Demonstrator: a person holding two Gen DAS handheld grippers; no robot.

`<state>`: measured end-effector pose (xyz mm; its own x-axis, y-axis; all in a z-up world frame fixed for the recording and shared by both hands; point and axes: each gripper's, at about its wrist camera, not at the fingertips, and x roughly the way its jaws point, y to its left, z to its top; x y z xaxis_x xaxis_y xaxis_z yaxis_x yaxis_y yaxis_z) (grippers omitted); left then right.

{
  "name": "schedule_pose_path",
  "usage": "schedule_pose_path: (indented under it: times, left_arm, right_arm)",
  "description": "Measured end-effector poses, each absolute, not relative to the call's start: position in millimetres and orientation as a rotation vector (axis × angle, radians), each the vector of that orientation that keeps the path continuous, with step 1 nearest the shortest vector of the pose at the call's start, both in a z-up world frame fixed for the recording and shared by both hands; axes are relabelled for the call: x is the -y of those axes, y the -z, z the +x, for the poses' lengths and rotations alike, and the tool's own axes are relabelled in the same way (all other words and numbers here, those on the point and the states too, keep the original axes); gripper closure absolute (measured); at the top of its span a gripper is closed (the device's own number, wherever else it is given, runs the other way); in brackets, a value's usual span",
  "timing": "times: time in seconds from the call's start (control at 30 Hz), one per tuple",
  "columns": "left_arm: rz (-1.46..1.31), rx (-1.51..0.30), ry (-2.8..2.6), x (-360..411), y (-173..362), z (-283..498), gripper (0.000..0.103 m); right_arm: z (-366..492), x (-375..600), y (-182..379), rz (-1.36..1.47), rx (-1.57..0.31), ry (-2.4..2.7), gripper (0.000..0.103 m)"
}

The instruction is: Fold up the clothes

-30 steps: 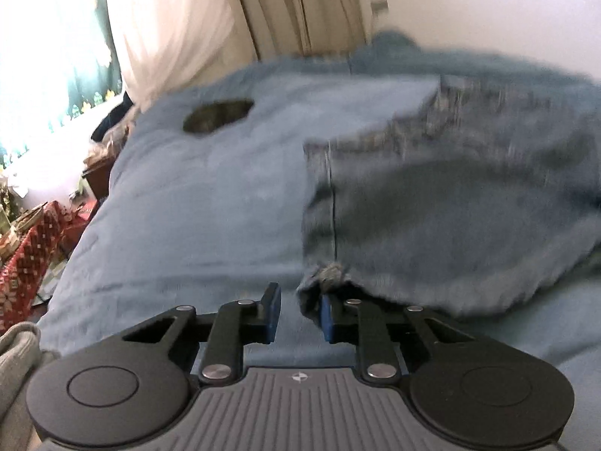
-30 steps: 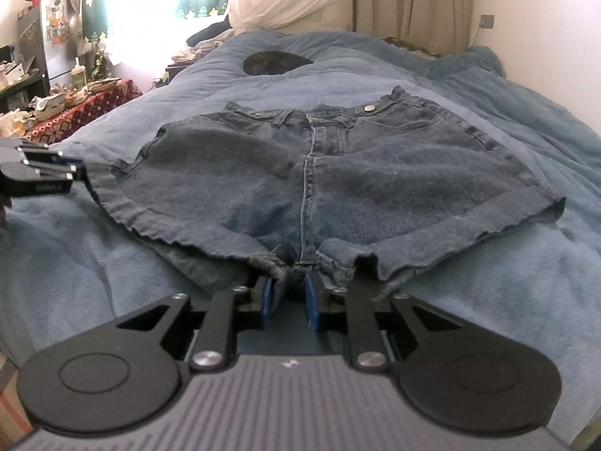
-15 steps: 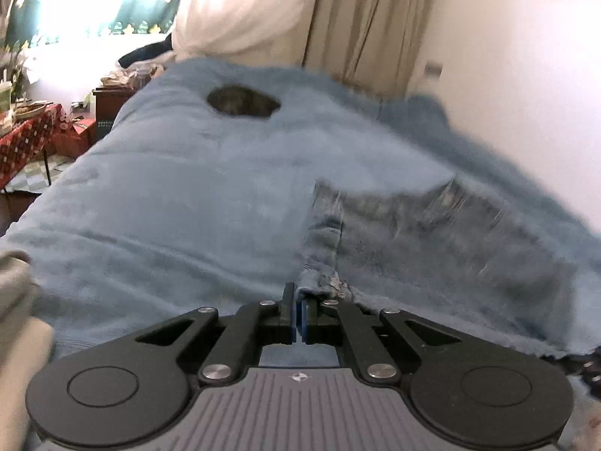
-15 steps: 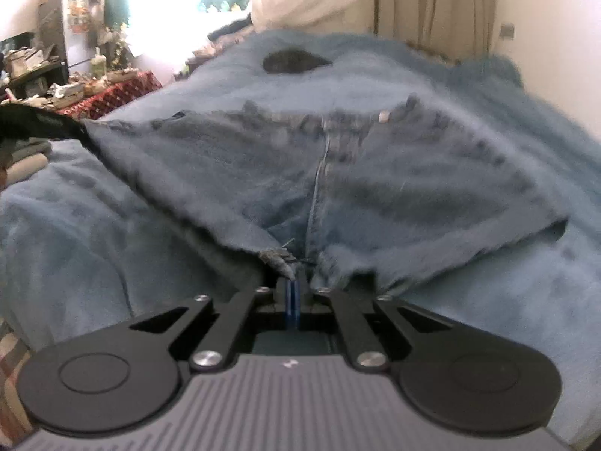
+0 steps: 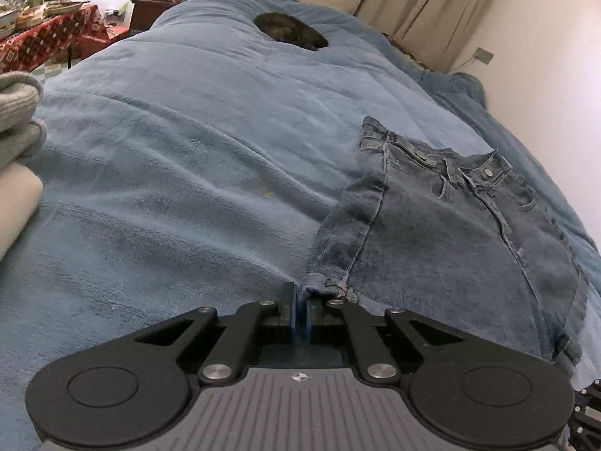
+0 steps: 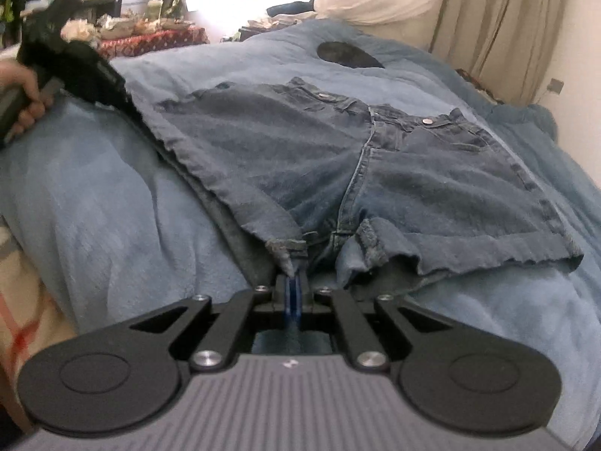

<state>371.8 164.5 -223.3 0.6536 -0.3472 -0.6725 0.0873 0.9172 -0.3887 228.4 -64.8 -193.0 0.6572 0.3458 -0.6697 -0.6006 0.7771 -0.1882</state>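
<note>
both tongs clamp the denim shorts [image 6: 375,176]: left tongs [image 5: 300,314] on a hem corner; right tongs [image 6: 292,293] at the crotch hem; pinched cloth mostly hidden

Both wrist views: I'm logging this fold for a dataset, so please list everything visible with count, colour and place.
denim shorts: one, dark blue, spread on the bed, left leg lifted off it.
blanket: one, light blue, covering the bed.
dark oval patch: one, blackish, far end of the blanket; what it is cannot be told.
curtains: beige, back right by the wall.
patterned red cloth: one, on a cluttered table, far left.
folded grey clothes: a pile at the left edge; count unclear.
left gripper: black with blue pads, shut on the hem of the shorts.
right gripper: same, shut on the hem near the crotch.
hand: one, holding the left gripper's handle.
</note>
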Motion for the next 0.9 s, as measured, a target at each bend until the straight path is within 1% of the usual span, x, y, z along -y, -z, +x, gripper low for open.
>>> schedule_pose_path:
  times: [0.03, 0.1, 0.27, 0.43, 0.57, 0.63, 0.8, 0.9]
  left_arm:
    - [-0.345, -0.825, 0.256, -165, 223, 371, 0.092]
    - [-0.340, -0.824, 0.262, -167, 219, 367, 0.083]
    - [-0.249, -0.810, 0.220, -167, 205, 346, 0.077]
    - [-0.148, -0.749, 0.209, -149, 181, 315, 0.077]
    - [-0.133, -0.682, 0.311, -104, 162, 296, 0.077]
    - [-0.117, -0.663, 0.379, -73, 159, 289, 0.077]
    - [-0.095, -0.656, 0.520, 2, 165, 279, 0.076]
    - [-0.093, -0.680, 0.592, 36, 173, 275, 0.076]
  right_arm:
    - [228, 67, 191, -0.409, -0.660, -0.558, 0.100]
    - [222, 70, 188, -0.401, -0.658, -0.571, 0.099]
    - [212, 94, 177, -0.312, -0.673, -0.605, 0.098]
    - [219, 120, 150, -0.228, -0.596, -0.569, 0.097]
    - [254, 126, 141, -0.203, -0.548, -0.529, 0.095]
    - [270, 126, 147, -0.191, -0.565, -0.536, 0.094]
    - [275, 132, 189, -0.218, -0.683, -0.542, 0.095]
    - [271, 158, 193, -0.102, -0.720, -0.533, 0.095]
